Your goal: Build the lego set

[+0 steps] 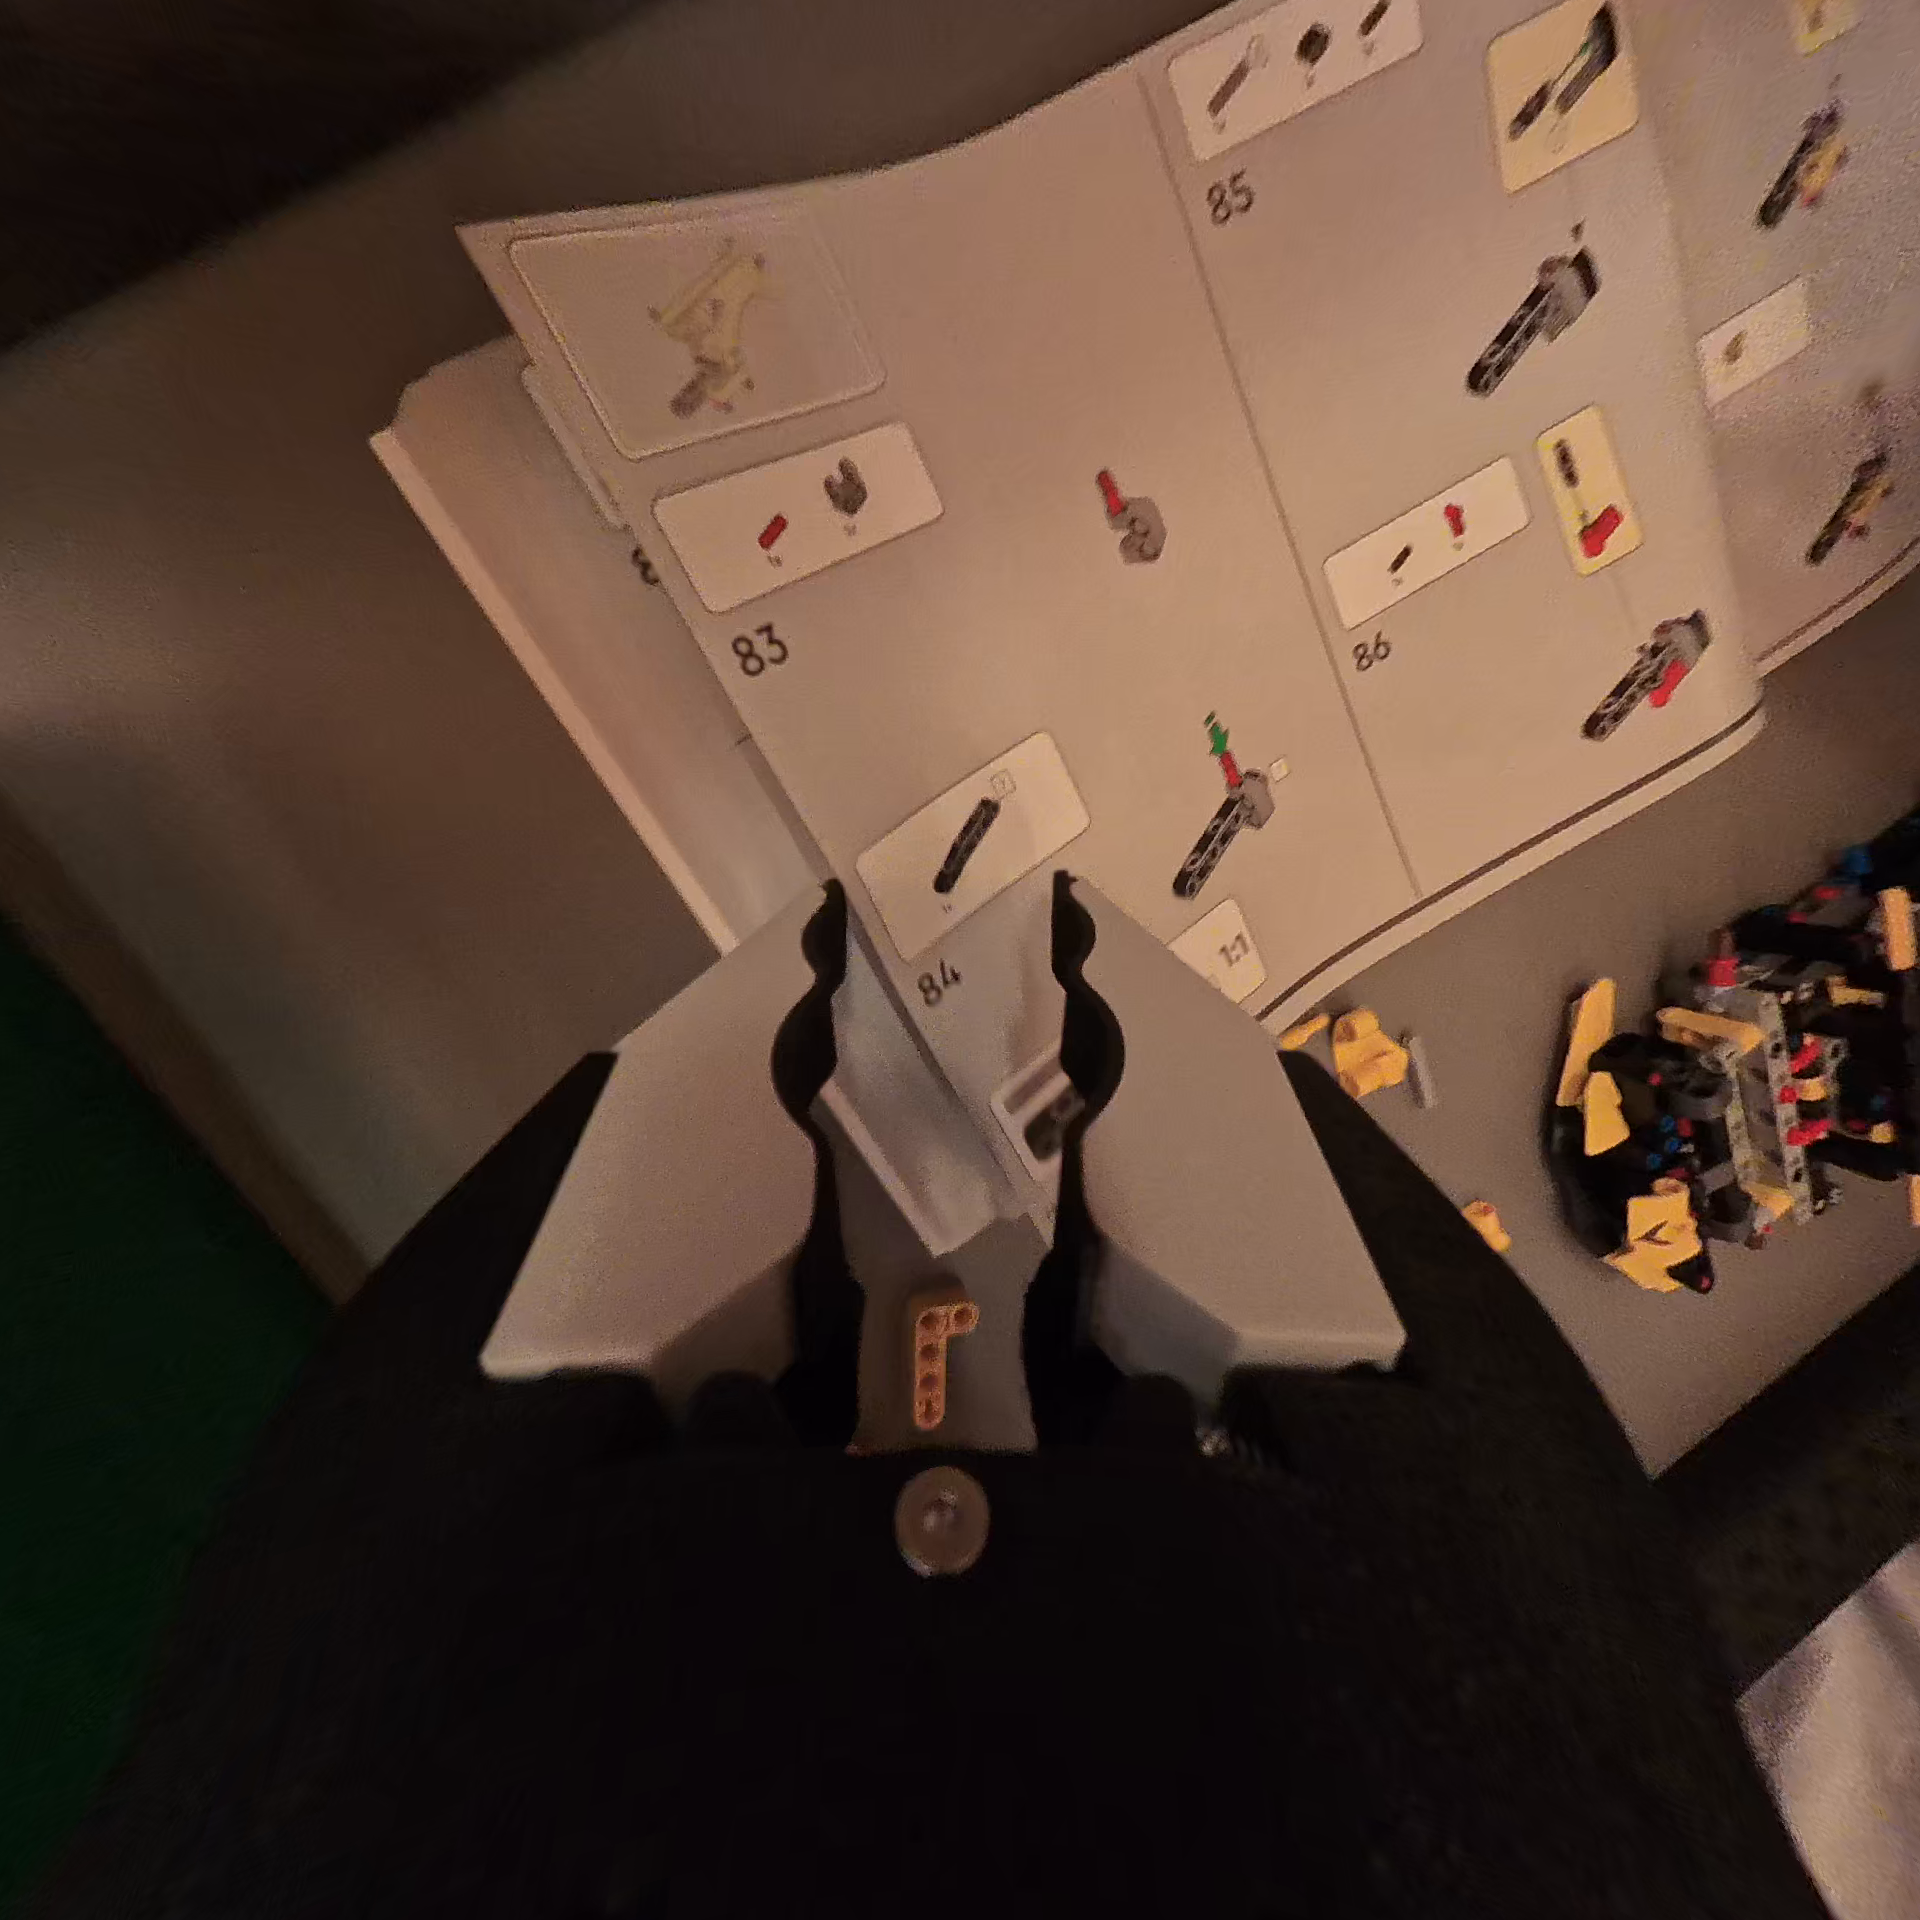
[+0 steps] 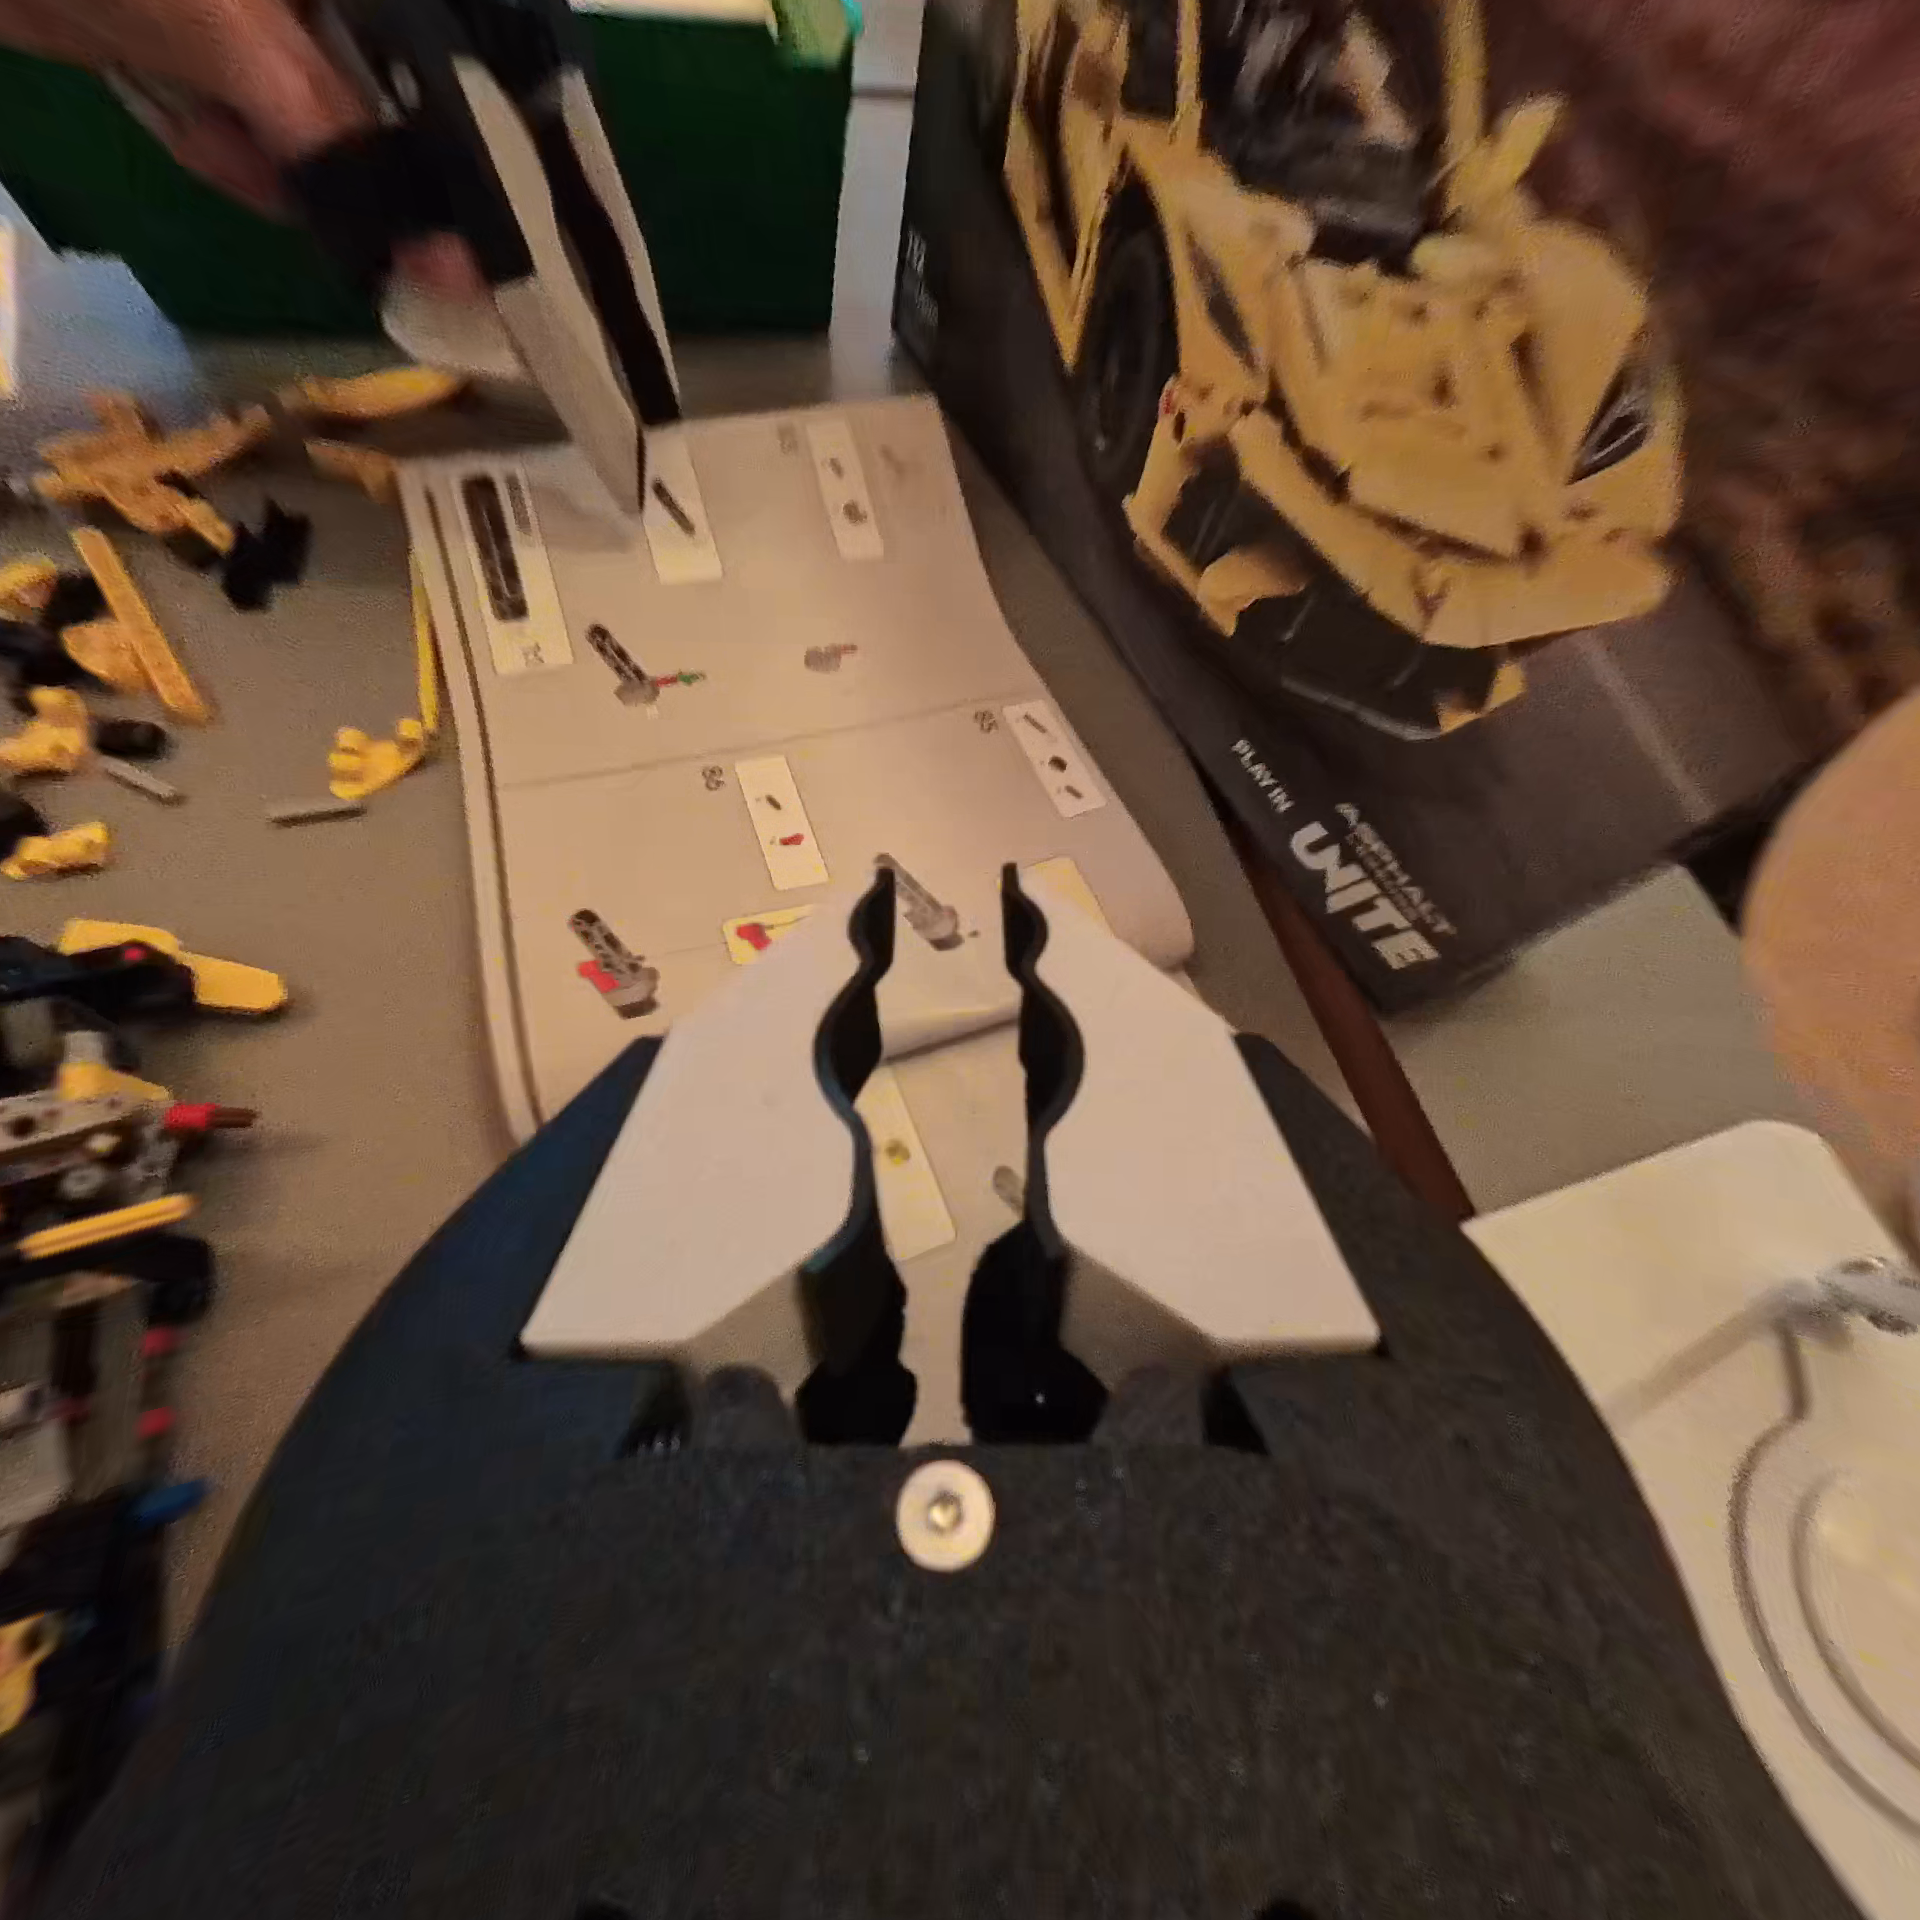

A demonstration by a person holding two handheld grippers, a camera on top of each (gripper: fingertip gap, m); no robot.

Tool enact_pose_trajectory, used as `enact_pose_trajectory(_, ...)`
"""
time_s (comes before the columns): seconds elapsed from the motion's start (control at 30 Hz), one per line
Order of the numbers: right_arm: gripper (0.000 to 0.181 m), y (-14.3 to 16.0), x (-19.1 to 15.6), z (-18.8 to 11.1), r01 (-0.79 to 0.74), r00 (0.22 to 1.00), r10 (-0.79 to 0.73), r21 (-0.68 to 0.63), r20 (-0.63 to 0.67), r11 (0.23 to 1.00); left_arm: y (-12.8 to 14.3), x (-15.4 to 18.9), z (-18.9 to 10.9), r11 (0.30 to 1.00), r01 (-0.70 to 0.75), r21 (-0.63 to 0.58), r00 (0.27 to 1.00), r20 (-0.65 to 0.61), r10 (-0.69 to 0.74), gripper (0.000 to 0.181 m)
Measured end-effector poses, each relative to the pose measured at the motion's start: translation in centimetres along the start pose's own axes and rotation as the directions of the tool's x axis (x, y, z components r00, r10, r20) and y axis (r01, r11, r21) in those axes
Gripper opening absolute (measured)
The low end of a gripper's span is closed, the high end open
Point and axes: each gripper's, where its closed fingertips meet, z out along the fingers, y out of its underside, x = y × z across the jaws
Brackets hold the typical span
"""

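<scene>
The open instruction booklet (image 1: 1091, 520) lies on the grey table and also shows in the right wrist view (image 2: 727, 727). My left gripper (image 1: 948, 899) is open and empty, its tips over the booklet's lower left page. A tan L-shaped beam (image 1: 940, 1361) lies on the surface below, seen between the finger bases. My right gripper (image 2: 945, 881) is open and empty over the booklet's near end. The left gripper (image 2: 613, 416) shows farther off, held by a hand, tips down at the booklet's far end. The part-built yellow and black model (image 1: 1745, 1101) sits right of the booklet.
Loose yellow and black pieces (image 2: 125, 644) are scattered left of the booklet, and several yellow ones (image 1: 1361, 1049) lie by the model. The set's dark box (image 2: 1351, 468) stands to the right. A white tray (image 2: 1714, 1507) is at the lower right, a green bin (image 2: 727, 177) behind.
</scene>
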Motion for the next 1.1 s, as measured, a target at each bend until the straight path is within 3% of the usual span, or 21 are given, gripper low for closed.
enact_pose_trajectory(0.1,0.027,-2.2,-2.0,-6.7,-0.062,0.998,0.063,0.061,-0.018,0.996,0.3,-0.6,-1.3,0.999,-0.015,0.035,0.997,0.070,0.013,0.040)
enact_pose_trajectory(0.13,0.037,-2.4,-3.1,-8.8,-0.082,0.996,0.084,0.076,-0.028,0.994,0.3,-0.9,-1.8,0.999,-0.021,0.050,0.995,0.096,0.016,0.040)
enact_pose_trajectory(0.23,0.059,-1.0,-8.4,-13.2,-0.107,0.994,0.107,0.073,0.002,0.992,0.0,-0.5,-3.6,0.993,-0.058,0.098,0.990,0.133,0.045,0.040)
enact_pose_trajectory(0.33,0.067,4.5,-14.5,-14.4,-0.158,0.984,0.167,-0.131,0.059,0.979,0.6,7.1,-4.5,0.947,-0.256,0.194,0.961,-0.055,0.271,0.040)
enact_pose_trajectory(0.4,0.072,7.5,-16.9,-14.1,-0.126,0.990,0.139,-0.239,0.038,0.963,4.4,14.2,-3.8,0.881,-0.432,0.196,0.840,-0.270,0.472,0.045)
enact_pose_trajectory(0.47,0.079,9.3,-18.2,-13.4,-0.078,0.996,0.086,-0.299,0.014,0.951,8.6,19.2,-2.6,0.800,-0.565,0.203,0.705,-0.386,0.595,0.070)
enact_pose_trajectory(0.53,0.083,11.0,-17.9,-12.9,-0.032,0.999,0.023,-0.380,-0.027,0.925,11.4,21.2,-0.7,0.761,-0.631,0.150,0.666,-0.399,0.630,0.092)
enact_pose_trajectory(0.6,0.084,11.7,-17.4,-12.3,0.007,0.999,-0.028,-0.405,-0.046,0.914,12.7,21.3,1.2,0.729,-0.677,0.101,0.665,-0.339,0.665,0.103)
enact_pose_trajectory(0.7,0.079,11.8,-16.6,-12.1,0.054,0.996,-0.079,-0.420,-0.044,0.906,12.8,21.6,2.7,0.720,-0.685,0.109,0.673,-0.284,0.683,0.101)
enact_pose_trajectory(0.8,0.079,12.2,-15.4,-12.2,0.040,0.998,-0.055,-0.444,-0.022,0.895,11.8,21.4,3.2,0.720,-0.683,0.121,0.687,-0.231,0.689,0.088)
enact_pose_trajectory(1.1,0.079,12.7,-12.2,-12.5,0.025,1.000,-0.031,-0.474,-0.005,0.880,9.4,21.4,4.9,0.716,-0.691,0.104,0.690,-0.200,0.695,0.084)
